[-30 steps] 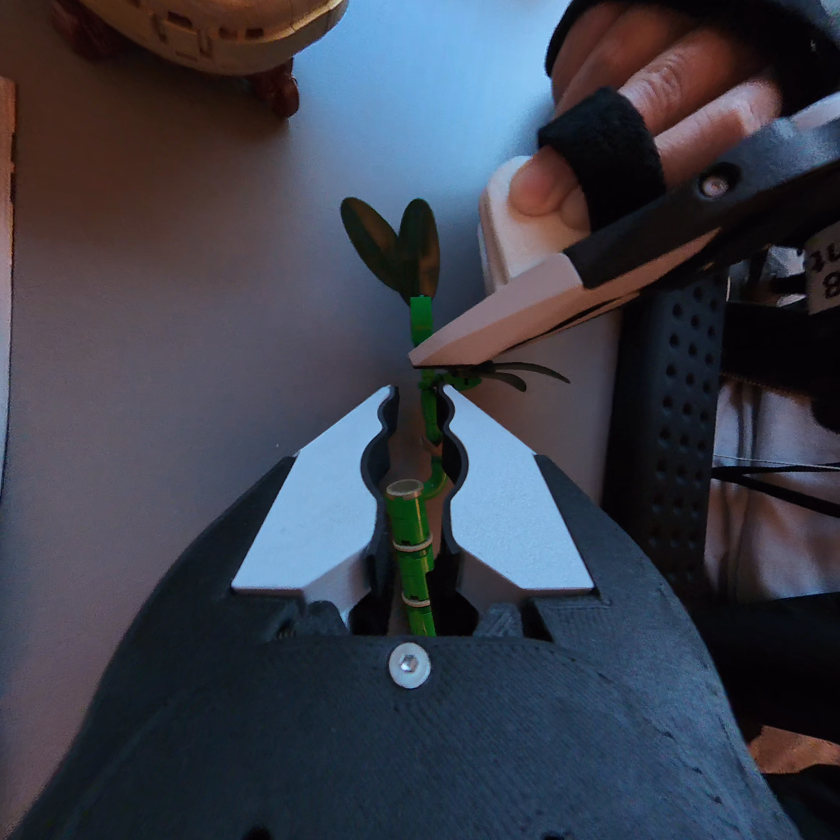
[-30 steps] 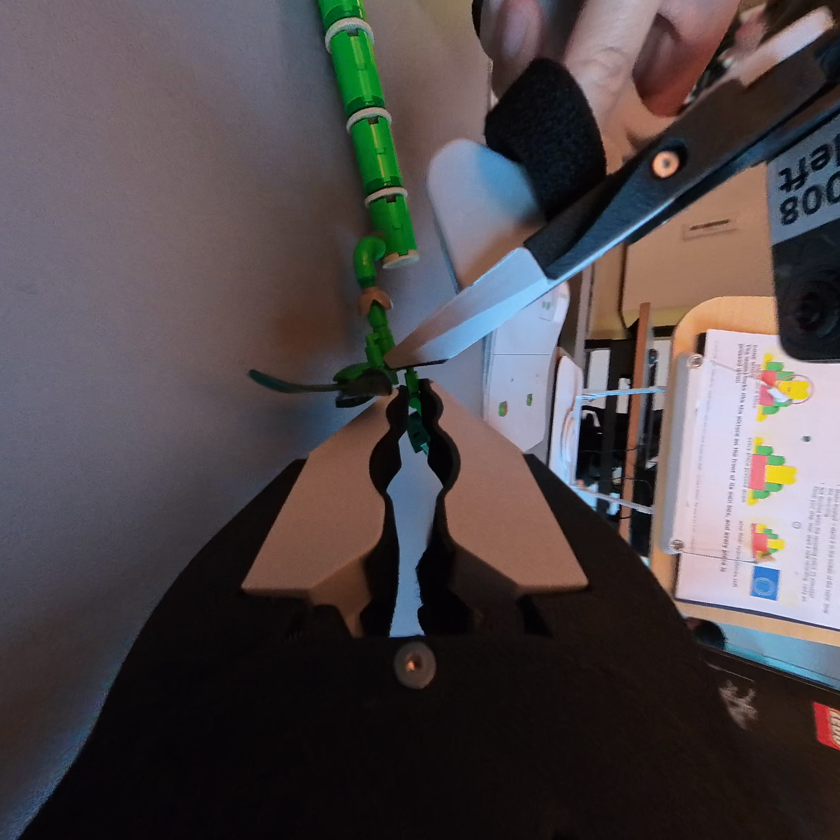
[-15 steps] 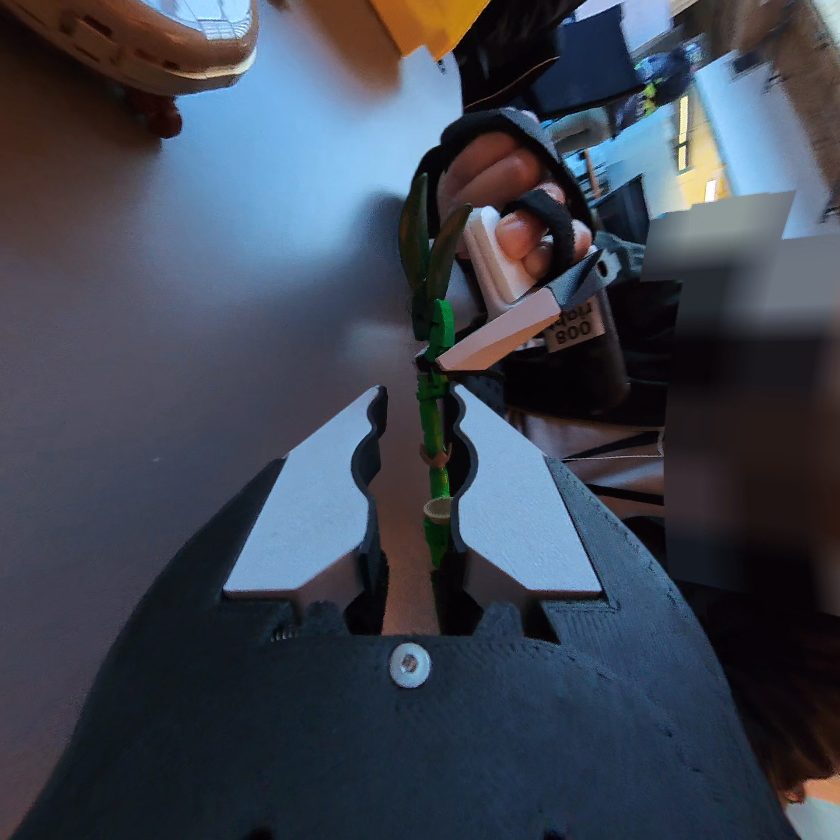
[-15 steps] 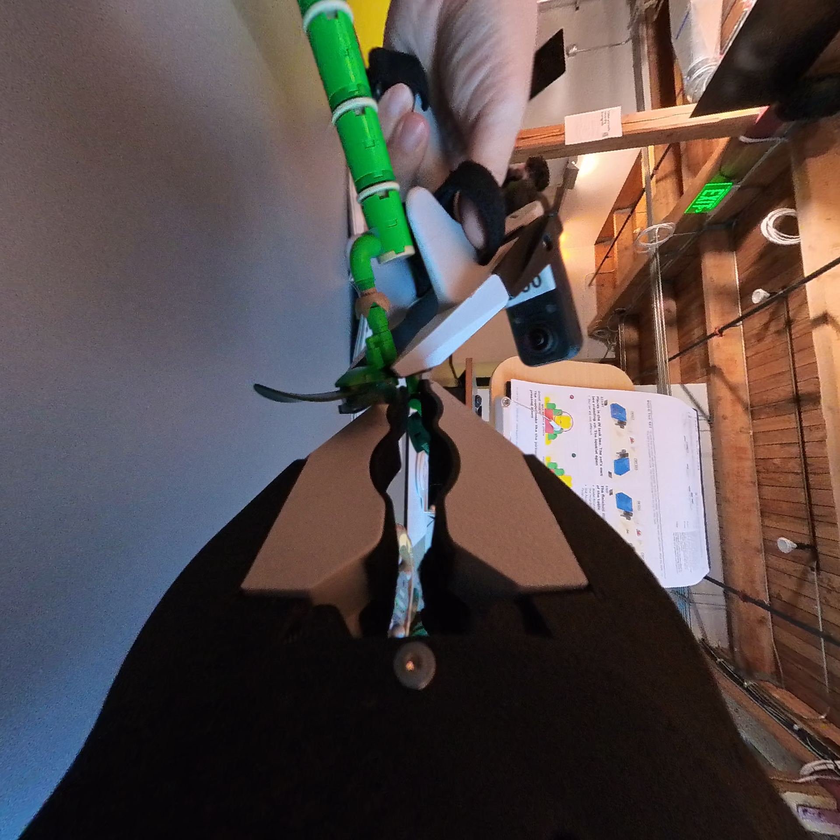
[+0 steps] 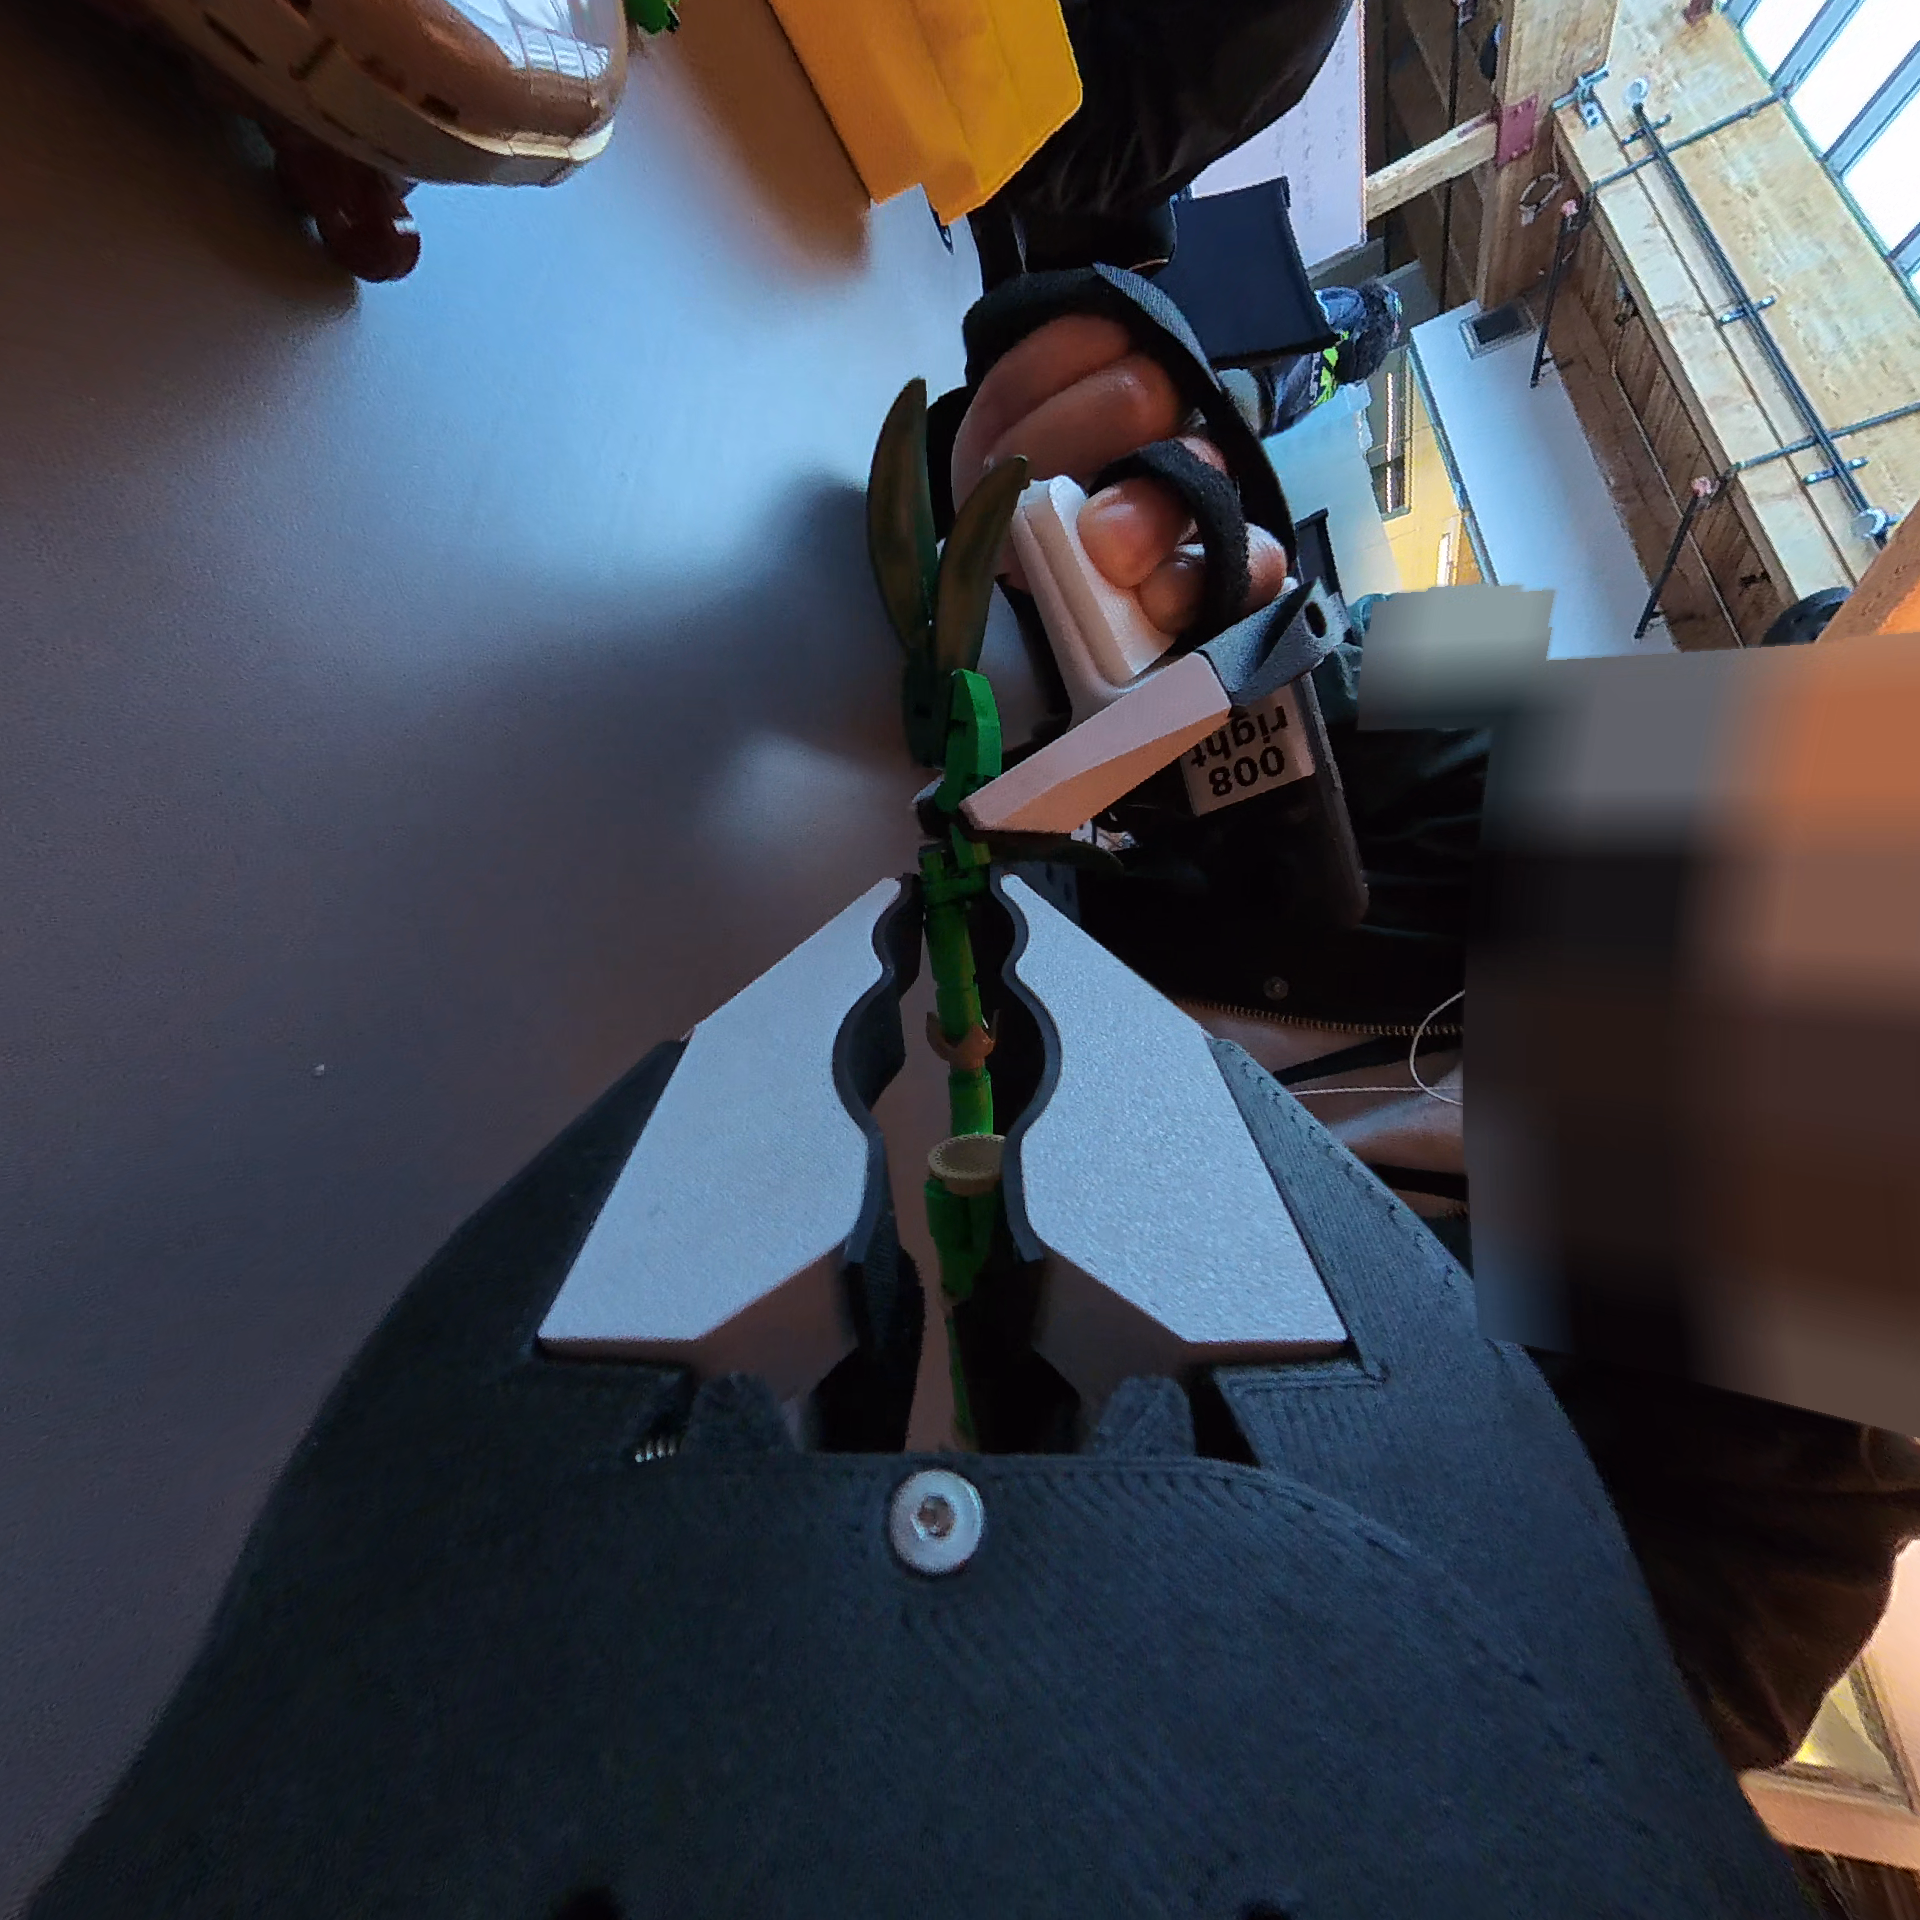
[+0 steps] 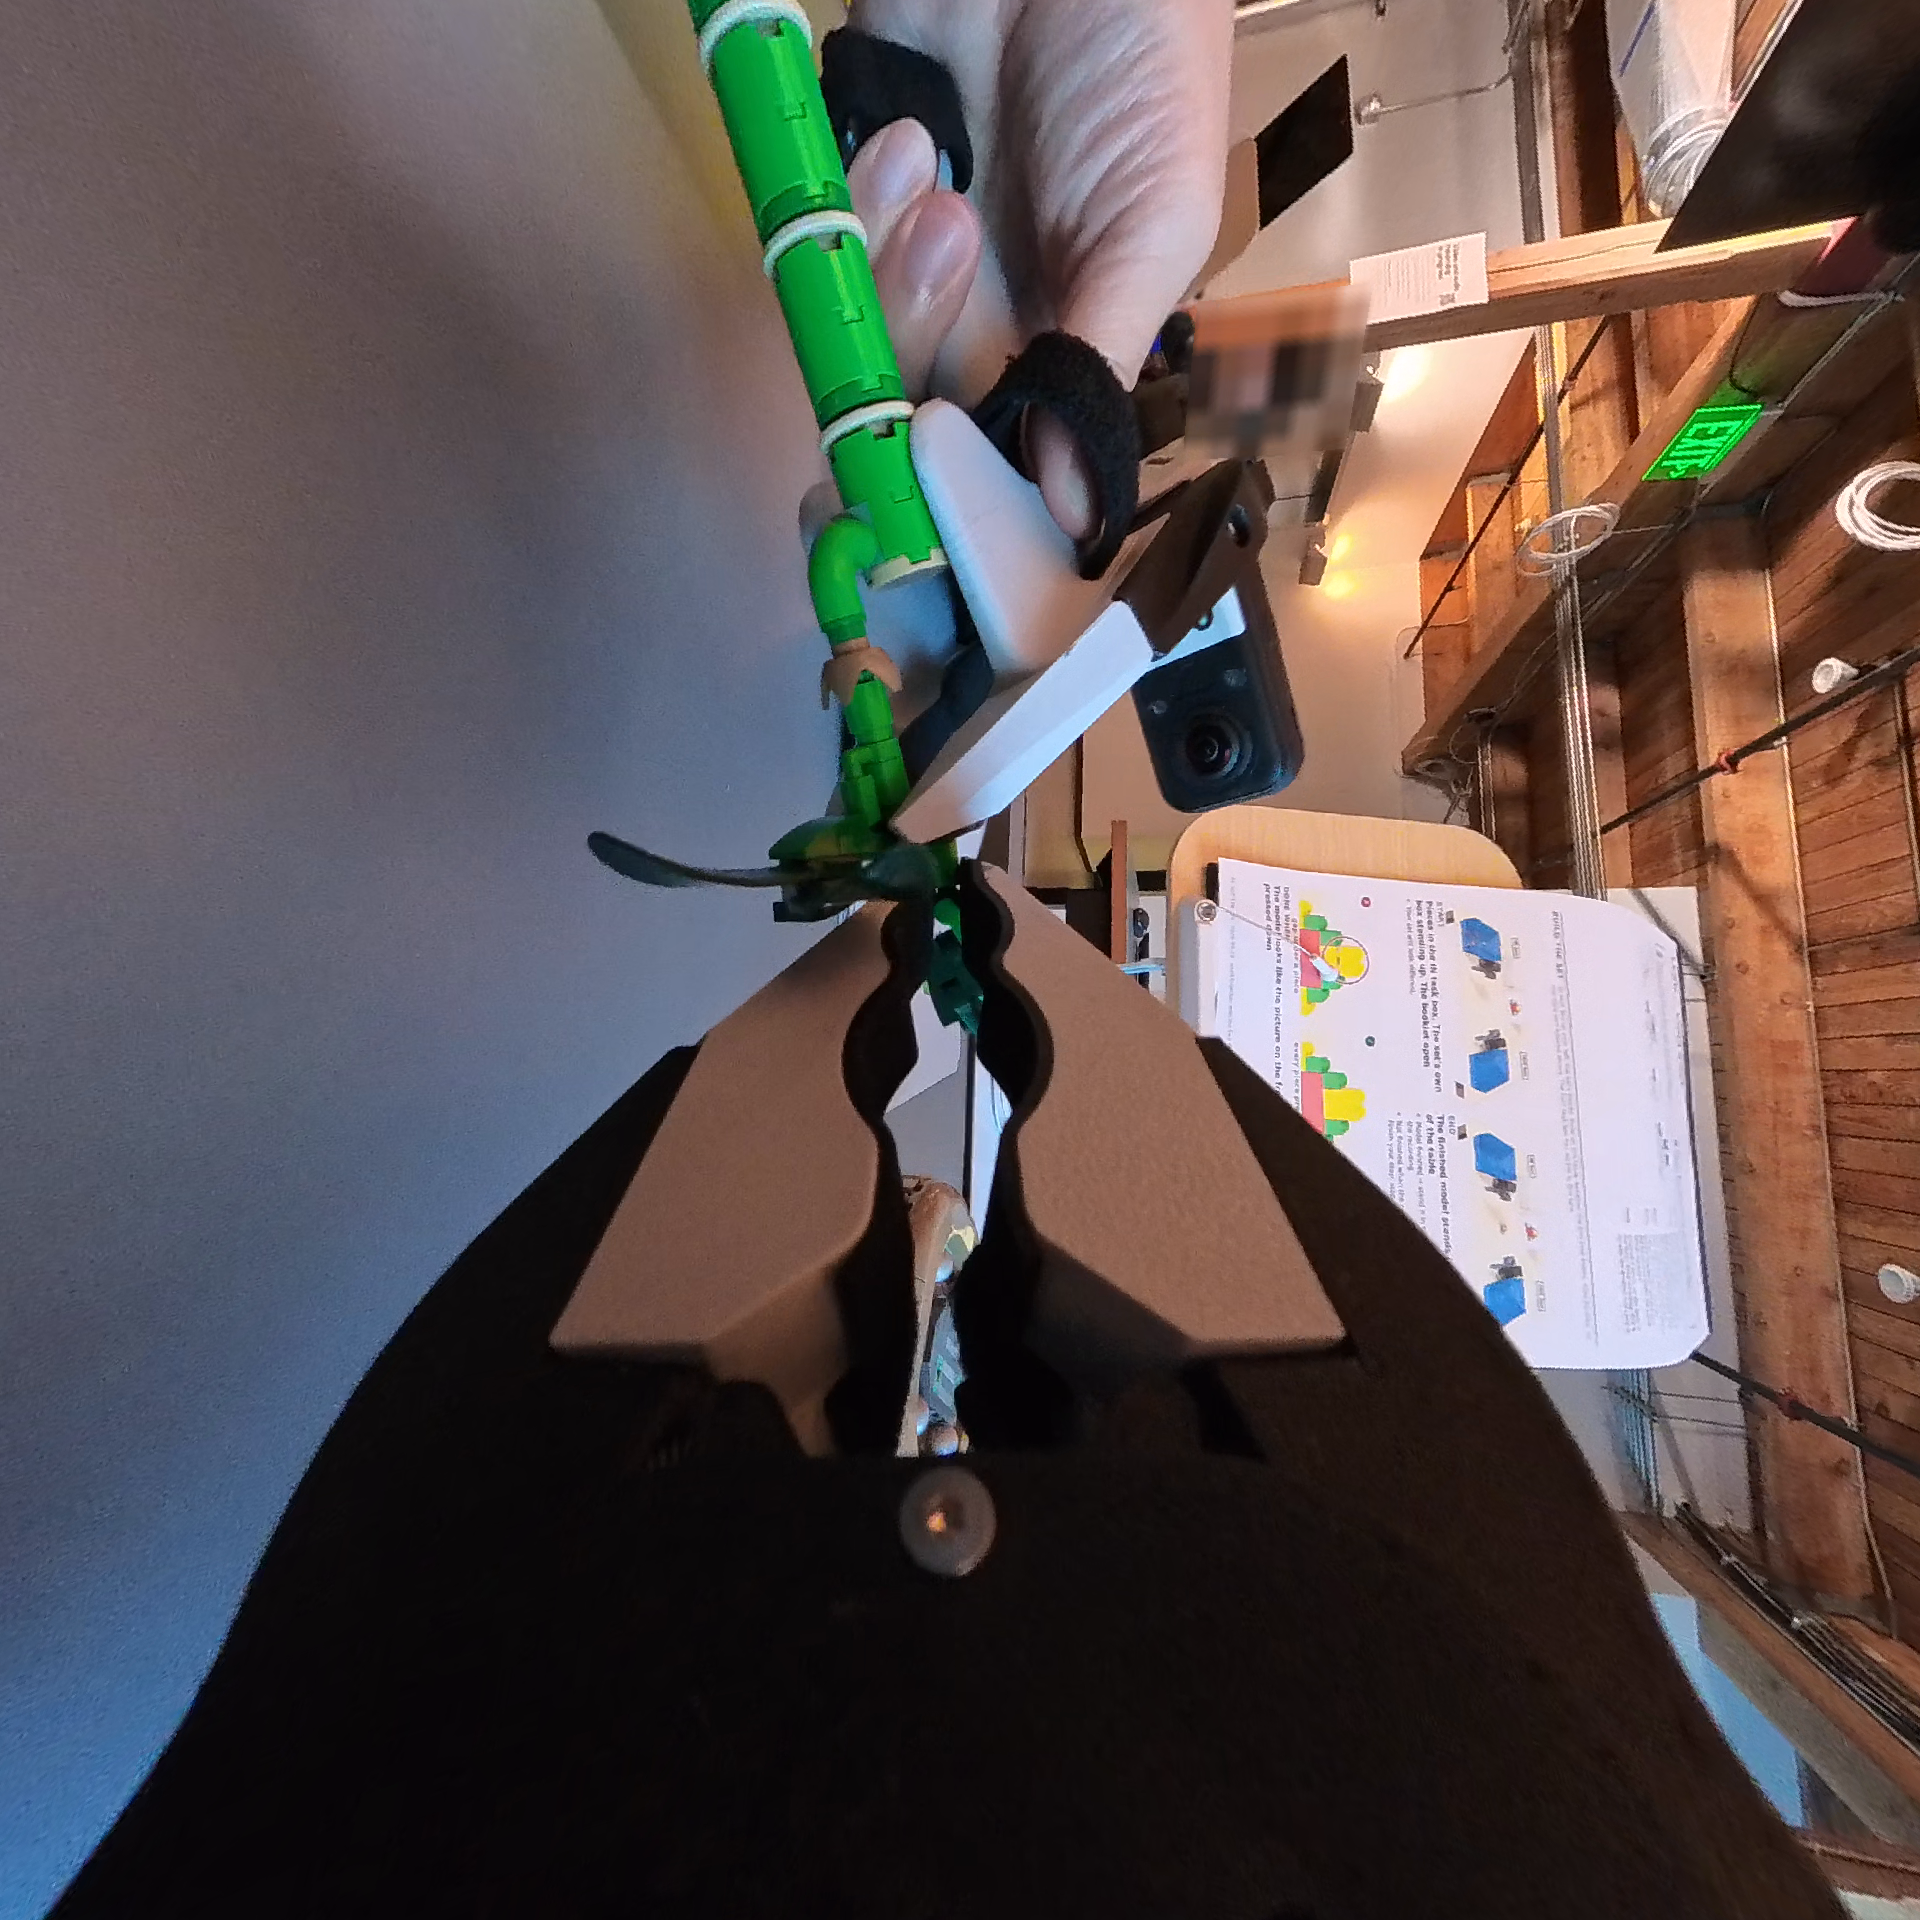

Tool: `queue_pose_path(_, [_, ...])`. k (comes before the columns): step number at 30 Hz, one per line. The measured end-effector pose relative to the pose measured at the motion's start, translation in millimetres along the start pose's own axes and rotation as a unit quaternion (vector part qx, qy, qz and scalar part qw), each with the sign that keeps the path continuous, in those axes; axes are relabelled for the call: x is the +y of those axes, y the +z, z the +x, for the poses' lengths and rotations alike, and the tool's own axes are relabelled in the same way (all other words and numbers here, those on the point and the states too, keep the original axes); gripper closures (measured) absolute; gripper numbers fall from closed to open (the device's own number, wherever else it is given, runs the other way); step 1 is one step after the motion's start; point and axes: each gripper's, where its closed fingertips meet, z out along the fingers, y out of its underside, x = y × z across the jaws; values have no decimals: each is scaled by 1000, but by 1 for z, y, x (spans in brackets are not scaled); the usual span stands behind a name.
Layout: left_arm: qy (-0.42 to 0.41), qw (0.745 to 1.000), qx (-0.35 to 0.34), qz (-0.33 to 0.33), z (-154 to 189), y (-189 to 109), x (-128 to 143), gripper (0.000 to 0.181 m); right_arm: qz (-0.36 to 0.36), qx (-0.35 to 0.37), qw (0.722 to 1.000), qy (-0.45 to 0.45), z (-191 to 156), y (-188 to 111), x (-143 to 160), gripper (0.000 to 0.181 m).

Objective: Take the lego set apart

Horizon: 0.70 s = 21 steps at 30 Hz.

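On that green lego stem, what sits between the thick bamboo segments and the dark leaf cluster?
In the right wrist view, a curved green hook, a small tan collar piece and a thin green stalk.

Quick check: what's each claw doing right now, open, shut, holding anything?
Left claw: shut on the thin green stem.
Right claw: shut on the same stem's leafy end.

The lego set is a green plant stem [image 5: 956, 997] of short jointed segments, carrying a small tan collar piece [image 5: 961, 1044] partway along and joined by a curved green elbow [image 6: 844, 566] to a thicker bright-green bamboo-like stalk [image 6: 805, 223] ringed with pale bands. Two dark-green elongated leaves [image 5: 930, 561] stand at the far end of the stem, and further dark, narrow leaves [image 6: 717, 871] spread sideways from a joint below them. The assembly is raised off the counter [image 5: 416, 727] and remains connected.
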Motion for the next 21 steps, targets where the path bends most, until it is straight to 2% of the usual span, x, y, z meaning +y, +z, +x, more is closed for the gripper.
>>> queue_pose_path(21, [-23,1000,15,8,-6,-3,1,173,5,-15,1000,-3,-7,2,7,176])
